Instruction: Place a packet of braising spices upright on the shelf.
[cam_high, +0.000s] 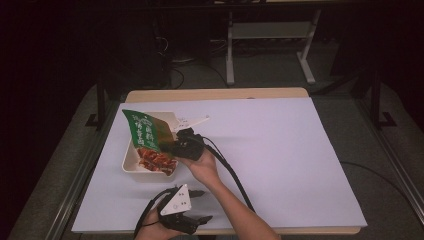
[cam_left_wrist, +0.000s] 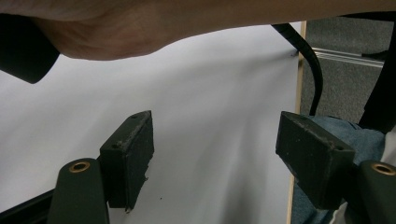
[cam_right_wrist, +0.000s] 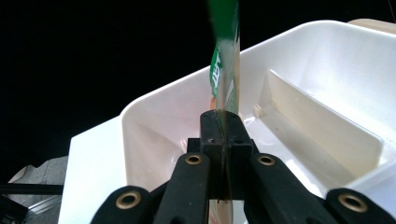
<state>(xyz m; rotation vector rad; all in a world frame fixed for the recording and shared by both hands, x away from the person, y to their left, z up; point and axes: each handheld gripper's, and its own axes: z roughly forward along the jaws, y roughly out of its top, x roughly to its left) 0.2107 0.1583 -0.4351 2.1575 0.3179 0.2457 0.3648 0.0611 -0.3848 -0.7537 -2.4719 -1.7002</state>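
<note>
Left of centre in the high view: a green-and-red glossy foil snack packet hangs over a white moulded plastic tray with a divider, on a table covered by a pale matte sheet. The right gripper pinches the packet by one edge, jaws closed tight on the thin film; the right gripper view shows the packet edge-on, rising from between the pads above the tray.

Risks, as a judgement:
- The film is slick and thin and the grip is on one edge, so the packet could slide out or swing and land across the tray rim rather than inside.
- The tray looks light and thin-walled; a nudge from the packet or the jaws could shift or tip it.
- The packet seems wider than the compartment near the divider, though that is hard to tell at this angle; it could buckle or rest on the divider.

Bottom centre of the high view: the left gripper sits low at the near table edge. In its own view the left gripper has black blocky pads standing wide apart over bare sheet, holding nothing.
</note>
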